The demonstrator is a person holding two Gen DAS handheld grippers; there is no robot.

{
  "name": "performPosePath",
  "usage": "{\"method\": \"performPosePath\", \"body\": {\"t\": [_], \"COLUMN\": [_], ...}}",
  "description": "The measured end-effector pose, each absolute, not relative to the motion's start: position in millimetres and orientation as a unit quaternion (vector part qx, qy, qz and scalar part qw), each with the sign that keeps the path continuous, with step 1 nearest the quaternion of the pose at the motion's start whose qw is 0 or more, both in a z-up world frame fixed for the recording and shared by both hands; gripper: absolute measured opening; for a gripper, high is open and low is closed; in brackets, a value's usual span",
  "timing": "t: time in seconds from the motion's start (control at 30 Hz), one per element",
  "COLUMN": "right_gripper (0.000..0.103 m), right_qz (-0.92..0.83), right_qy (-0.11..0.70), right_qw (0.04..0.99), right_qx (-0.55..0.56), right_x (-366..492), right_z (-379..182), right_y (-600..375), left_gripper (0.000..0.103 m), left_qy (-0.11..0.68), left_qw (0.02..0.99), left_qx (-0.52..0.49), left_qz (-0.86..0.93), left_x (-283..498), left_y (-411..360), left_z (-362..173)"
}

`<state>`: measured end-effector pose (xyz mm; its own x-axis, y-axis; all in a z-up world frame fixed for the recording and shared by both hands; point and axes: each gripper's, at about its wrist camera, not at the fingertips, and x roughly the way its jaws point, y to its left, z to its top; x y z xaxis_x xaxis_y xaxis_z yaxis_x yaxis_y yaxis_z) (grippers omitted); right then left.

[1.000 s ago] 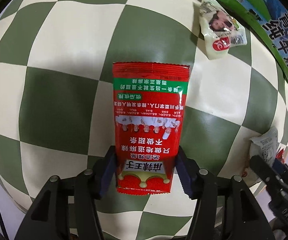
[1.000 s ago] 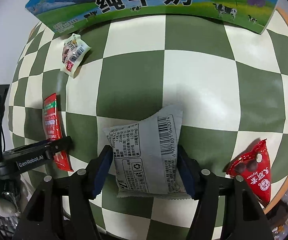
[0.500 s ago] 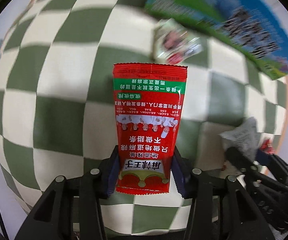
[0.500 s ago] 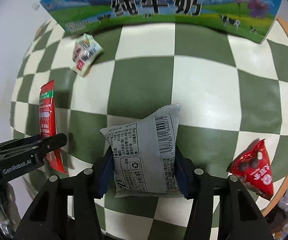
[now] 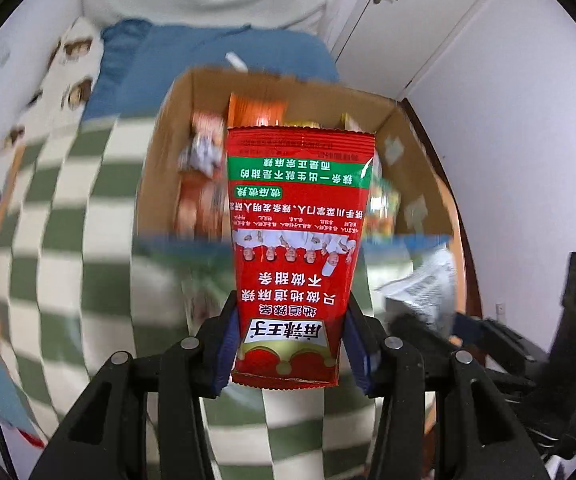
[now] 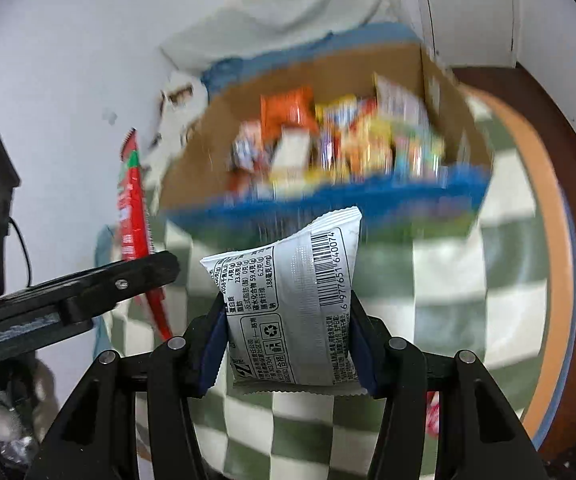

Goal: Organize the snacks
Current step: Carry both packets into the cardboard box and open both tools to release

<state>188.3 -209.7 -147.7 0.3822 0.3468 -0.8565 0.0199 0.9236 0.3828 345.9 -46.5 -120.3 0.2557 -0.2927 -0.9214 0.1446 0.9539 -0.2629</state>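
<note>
while both tongs hang above the green-and-cream checked worktop, the red snack packet stands upright between the left tongs, which are closed narrowly on its lower sides. the grey barcode packet sits tilted in the right tongs, partly closed, pads pressing its lower edges. beyond both, an open cardboard box holds a blurred heap of mixed snack packets, orange, yellow and white among them.
</note>
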Motion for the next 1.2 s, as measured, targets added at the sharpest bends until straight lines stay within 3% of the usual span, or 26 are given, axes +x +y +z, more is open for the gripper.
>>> {"method": "performPosePath", "body": {"t": [0.23, 0.63, 0.67, 0.7, 0.73, 0.77, 0.83, 0.87, 0.9, 1.2], "right_gripper": [0.056, 0.057, 0.058, 0.069, 0.079, 0.098, 0.098, 0.098, 0.098, 0.098], "right_qz": [0.067, 0.025, 0.024, 0.022, 0.018, 0.016, 0.029, 0.024, 0.025, 0.014], "right_qy": [0.528, 0.605, 0.611, 0.621, 0.631, 0.641, 0.647, 0.651, 0.652, 0.642], "right_qw": [0.835, 0.786, 0.781, 0.773, 0.766, 0.758, 0.751, 0.748, 0.748, 0.758], "right_qx": [0.144, 0.125, 0.125, 0.123, 0.121, 0.12, 0.128, 0.126, 0.125, 0.114], "right_x": [278.2, 379.3, 382.6, 386.6, 389.0, 391.0, 392.0, 390.7, 390.2, 376.7], "right_z": [-131.7, -212.5, -219.4, -227.2, -234.0, -240.3, -243.9, -243.8, -243.7, -230.0], "right_y": [-234.3, -244.5, -244.6, -244.7, -245.4, -245.3, -243.2, -242.2, -241.0, -241.2], "left_gripper": [0.044, 0.047, 0.047, 0.048, 0.05, 0.055, 0.072, 0.087, 0.091, 0.095], "left_qy": [0.613, 0.674, 0.68, 0.691, 0.698, 0.702, 0.703, 0.701, 0.699, 0.679], "left_qw": [0.783, 0.737, 0.731, 0.721, 0.715, 0.711, 0.71, 0.712, 0.714, 0.733], "left_qx": [-0.022, 0.012, 0.012, 0.011, 0.006, -0.005, -0.016, -0.015, -0.014, -0.027], "left_qz": [-0.104, -0.046, -0.046, -0.045, -0.041, -0.039, -0.045, -0.044, -0.044, -0.044], "left_x": [441.4, 526.1, 529.4, 532.6, 534.4, 535.4, 537.2, 537.6, 537.4, 515.7], "left_y": [-52.1, -41.7, -41.3, -40.6, -39.1, -37.0, -36.4, -36.6, -36.8, -37.5], "left_z": [-147.5, -225.7, -230.5, -237.2, -242.1, -245.3, -248.1, -248.5, -248.3, -226.6]}}
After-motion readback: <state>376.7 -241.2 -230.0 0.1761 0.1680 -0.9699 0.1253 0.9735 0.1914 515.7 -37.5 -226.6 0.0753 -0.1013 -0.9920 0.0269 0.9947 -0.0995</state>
